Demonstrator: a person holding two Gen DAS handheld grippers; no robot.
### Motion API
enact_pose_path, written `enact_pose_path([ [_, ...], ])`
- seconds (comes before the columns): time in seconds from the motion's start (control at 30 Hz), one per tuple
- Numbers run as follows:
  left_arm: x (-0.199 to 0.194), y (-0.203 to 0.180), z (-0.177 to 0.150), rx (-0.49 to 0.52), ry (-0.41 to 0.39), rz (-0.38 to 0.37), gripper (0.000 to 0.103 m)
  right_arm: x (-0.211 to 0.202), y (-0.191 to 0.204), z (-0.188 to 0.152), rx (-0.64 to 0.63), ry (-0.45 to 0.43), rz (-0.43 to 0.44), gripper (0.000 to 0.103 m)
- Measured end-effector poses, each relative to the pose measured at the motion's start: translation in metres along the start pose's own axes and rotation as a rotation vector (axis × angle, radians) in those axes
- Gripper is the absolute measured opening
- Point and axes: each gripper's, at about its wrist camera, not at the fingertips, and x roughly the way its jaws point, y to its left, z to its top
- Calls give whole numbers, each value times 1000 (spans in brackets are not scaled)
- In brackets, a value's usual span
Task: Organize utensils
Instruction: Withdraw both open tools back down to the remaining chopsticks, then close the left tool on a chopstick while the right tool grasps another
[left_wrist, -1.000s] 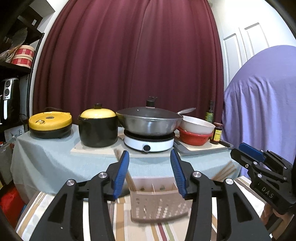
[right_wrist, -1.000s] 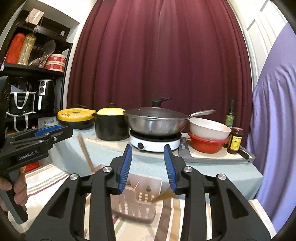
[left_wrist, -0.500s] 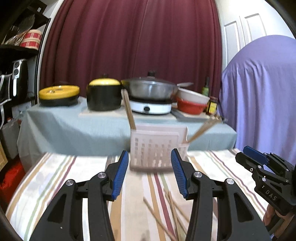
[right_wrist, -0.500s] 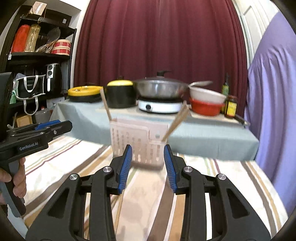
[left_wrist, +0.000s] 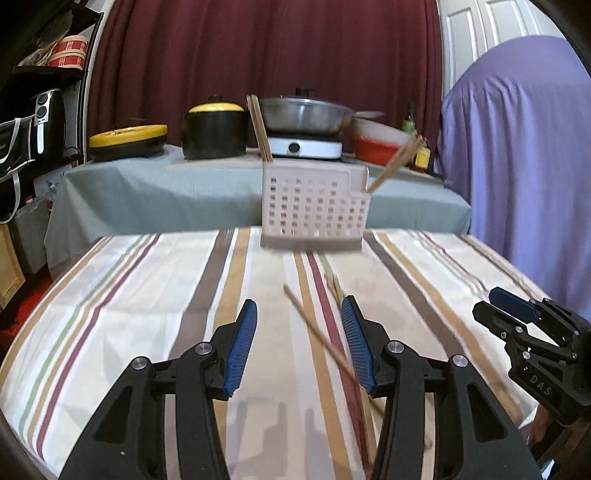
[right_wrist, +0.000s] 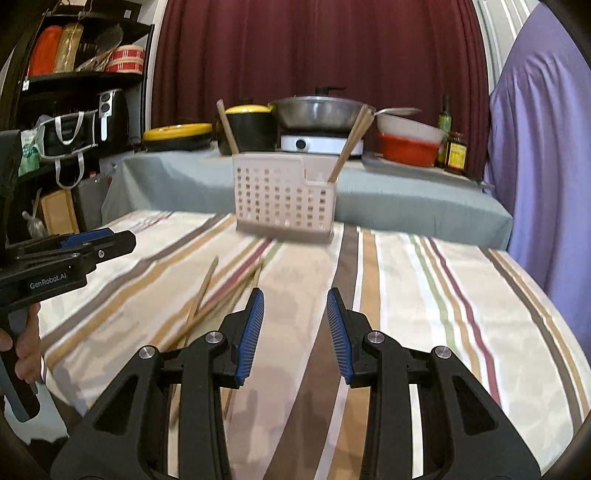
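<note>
A pale perforated utensil basket (left_wrist: 314, 206) (right_wrist: 284, 199) stands at the far edge of the striped tablecloth (left_wrist: 147, 314). One pair of chopsticks (left_wrist: 260, 129) leans out of its left end and another pair (left_wrist: 395, 162) out of its right. Several loose chopsticks (right_wrist: 207, 302) lie on the cloth. One loose chopstick (left_wrist: 317, 336) runs on the cloth under my left gripper (left_wrist: 299, 306), which is open and holds nothing. My right gripper (right_wrist: 295, 295) is open too, just right of the loose chopsticks, over bare cloth. Each gripper shows in the other's view: the right gripper (left_wrist: 517, 314), the left gripper (right_wrist: 85, 243).
Behind the basket, a grey-clothed table (right_wrist: 406, 203) carries a lidded wok (right_wrist: 317, 110) on a white cooker, a black pot with a yellow lid (left_wrist: 216, 129), stacked bowls and bottles. A dark shelf (right_wrist: 74, 92) stands at left, and purple-draped bulk (left_wrist: 517, 147) at right.
Both grippers have come down and tipped toward the striped cloth. The basket now sits higher in both views, and the loose chopsticks have come into sight. Jaw widths look unchanged.
</note>
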Motion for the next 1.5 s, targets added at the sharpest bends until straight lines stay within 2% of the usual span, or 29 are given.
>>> enact_pose_path([
  [0.23, -9, -6, -32, 11, 35, -20, 48, -7, 4, -23, -2, 25, 1, 35],
  [0.6, -15, -30, -62, 47, 71, -76, 47, -20, 5, -29, -5, 12, -7, 35],
  [0.8, -9, -46, -77, 102, 123, -94, 34, -23, 6, -30, -4, 6, -6, 35],
  [1.1, -2, -44, -80, 83, 160, -83, 9, -23, 7, -30, -3, 13, -1, 35],
  [1.5, -9, -33, -74, 52, 131, -64, 6, -12, 19, -35, -27, 48, 36, 35],
])
